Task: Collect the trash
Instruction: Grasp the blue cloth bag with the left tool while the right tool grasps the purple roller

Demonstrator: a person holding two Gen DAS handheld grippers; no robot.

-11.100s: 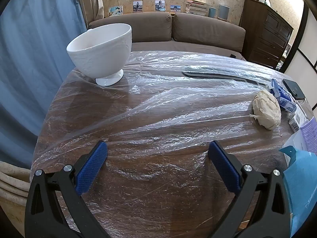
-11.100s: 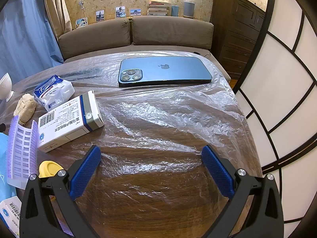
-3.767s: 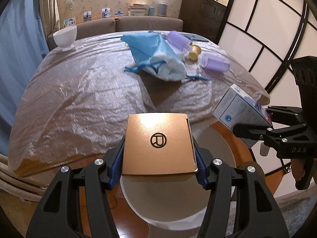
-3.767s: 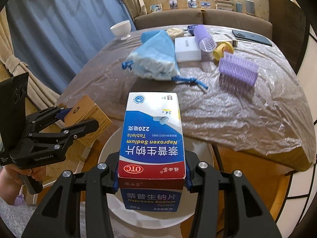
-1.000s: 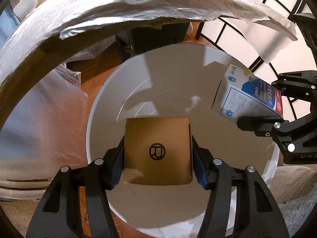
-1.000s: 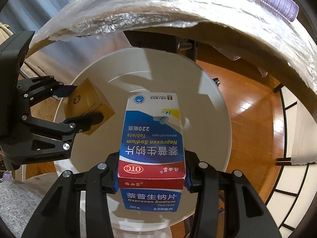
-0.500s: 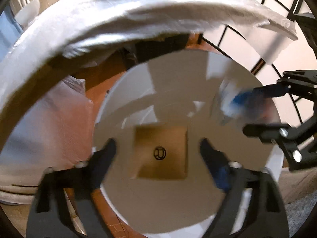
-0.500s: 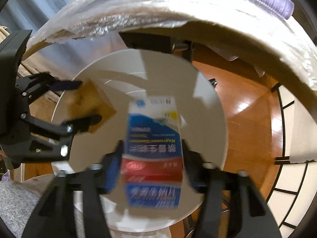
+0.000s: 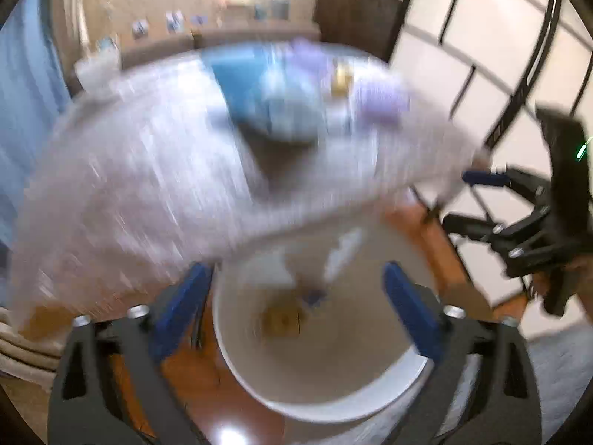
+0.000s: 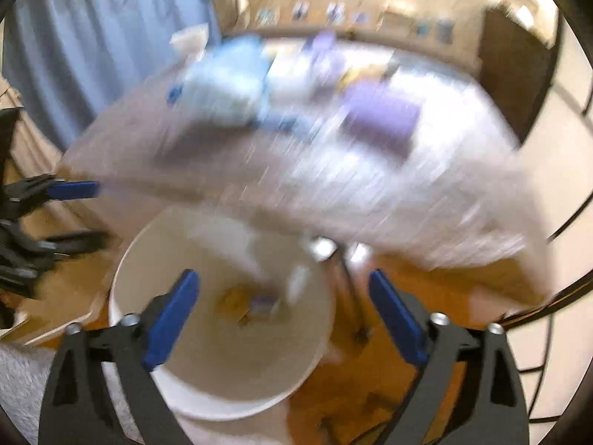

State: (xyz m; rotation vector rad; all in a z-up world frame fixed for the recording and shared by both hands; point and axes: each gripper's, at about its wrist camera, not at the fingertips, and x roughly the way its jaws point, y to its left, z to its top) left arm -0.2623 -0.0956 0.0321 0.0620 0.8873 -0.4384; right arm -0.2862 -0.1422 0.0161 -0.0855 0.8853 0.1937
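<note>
Plastic-covered bench (image 9: pixel 155 170) overhangs the white bin (image 10: pixel 222 382) at twelve o'clock. Your left gripper (image 9: pixel 296 311) and right gripper (image 10: pixel 283 315) have just opened, jaws spread and empty; snagging that loose plastic sheet could drag the blue bag (image 9: pixel 255 89) off.

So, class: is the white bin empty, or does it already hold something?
Not empty. At the bottom of the white bin lie a brown box and a second, bluish item, too blurred to identify.

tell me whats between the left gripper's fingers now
Nothing held: the left gripper has just opened, and in its own view the brown box lies below in the white bin.
</note>
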